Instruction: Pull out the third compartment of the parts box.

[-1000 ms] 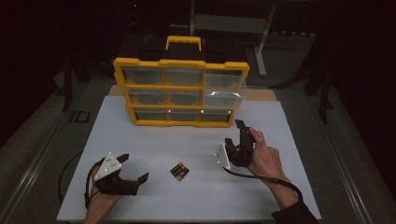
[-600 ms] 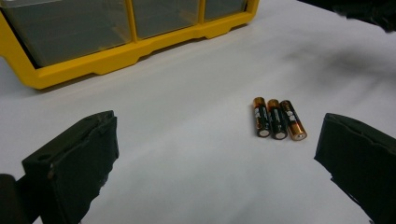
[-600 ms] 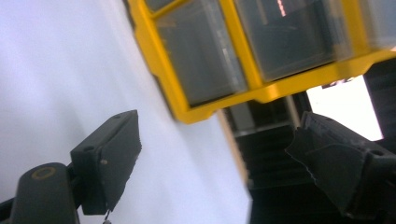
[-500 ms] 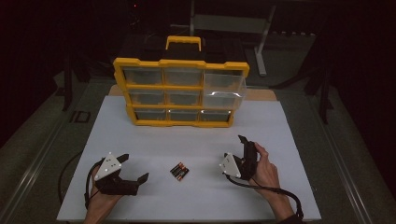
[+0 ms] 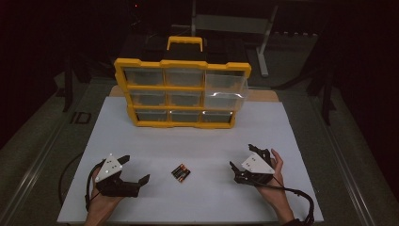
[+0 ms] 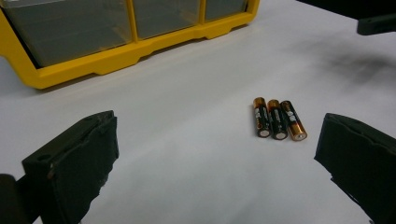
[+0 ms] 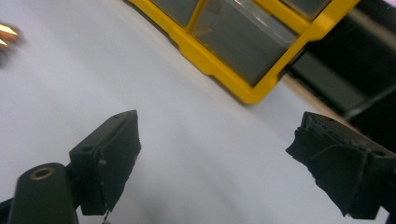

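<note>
**Batteries untouched, both grippers waiting on the table**

Nearest the person, the left gripper (image 5: 134,175) rests on the white table (image 5: 197,141) with its jaws spread wide and nothing between them. The right gripper (image 5: 244,165) sits at the other side, also spread and empty. Between the two, apart from both, lie three batteries (image 6: 279,119) side by side, touching one another, flat on the table. In the left gripper view they sit just ahead of the jaws, towards the right one. Farther off stands the yellow drawer organizer (image 5: 181,92), upright; its top right drawer (image 5: 226,89) seems pulled out a little, though the dim light makes that hard to confirm. By my reading, no battery is picked up or stowed yet: grasping and placing all remain.
</note>
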